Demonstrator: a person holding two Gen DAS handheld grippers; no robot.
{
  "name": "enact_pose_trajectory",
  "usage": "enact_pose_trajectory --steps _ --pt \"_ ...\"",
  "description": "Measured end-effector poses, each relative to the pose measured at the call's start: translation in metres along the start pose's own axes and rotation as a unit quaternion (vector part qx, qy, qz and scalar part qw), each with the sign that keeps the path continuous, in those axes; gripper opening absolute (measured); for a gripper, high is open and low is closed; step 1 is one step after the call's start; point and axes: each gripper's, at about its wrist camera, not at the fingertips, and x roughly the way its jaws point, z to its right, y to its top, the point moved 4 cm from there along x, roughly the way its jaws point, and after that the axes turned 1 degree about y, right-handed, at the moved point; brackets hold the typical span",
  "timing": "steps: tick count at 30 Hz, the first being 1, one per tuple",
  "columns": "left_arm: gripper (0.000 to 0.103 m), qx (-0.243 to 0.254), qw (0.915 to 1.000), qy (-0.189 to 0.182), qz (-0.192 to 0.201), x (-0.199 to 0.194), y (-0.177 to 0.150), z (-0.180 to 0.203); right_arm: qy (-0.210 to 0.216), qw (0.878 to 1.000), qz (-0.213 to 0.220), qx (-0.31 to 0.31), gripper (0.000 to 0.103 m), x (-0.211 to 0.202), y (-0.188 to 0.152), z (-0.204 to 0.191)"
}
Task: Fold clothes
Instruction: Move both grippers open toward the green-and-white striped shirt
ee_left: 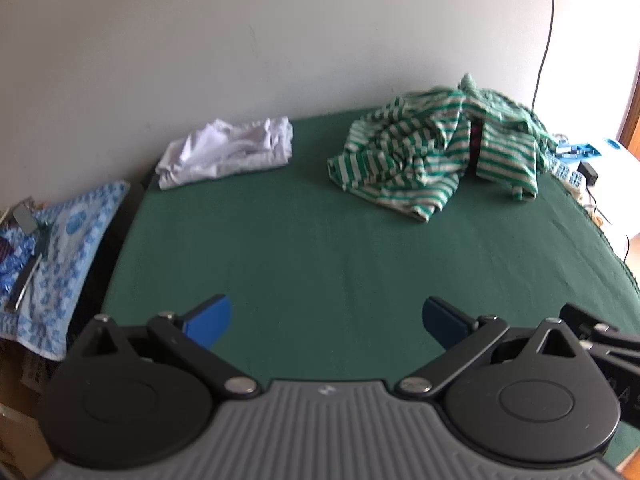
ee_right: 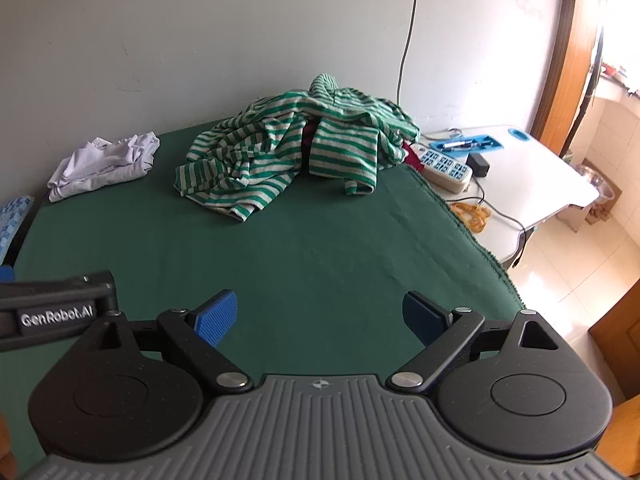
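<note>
We see a green-and-cream striped garment (ee_left: 436, 148) lying crumpled in a loose heap at the far side of the tabletop (ee_left: 300, 248), which is covered in dark green cloth, its folds bunched high toward the wall and one striped edge trailing forward over the cloth. Well apart from it, to the left along the same far edge, we see a white garment (ee_left: 228, 152) lying low, roughly folded and wrinkled.
</note>
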Motion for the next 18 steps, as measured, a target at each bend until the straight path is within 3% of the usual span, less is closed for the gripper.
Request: enact_pose_trajectory --steps 8,12,18 --pt "0.102 -0.012 0.9998 -0.006 0.013 -0.001 -0.04 0.002 0.008 1.0 -0.015 0.014 0.092 0.009 0.002 -0.006" --pt "0.102 -0.001 0.9994 -0.018 -0.028 0.016 -0.03 0.003 0.0 1.0 -0.005 0.014 0.092 -0.001 -0.006 -0.01" --pt "0.102 0.008 0.9989 -0.032 -0.034 0.019 -0.029 0.004 -0.004 1.0 -0.007 0.018 0.092 0.0 -0.008 -0.005"
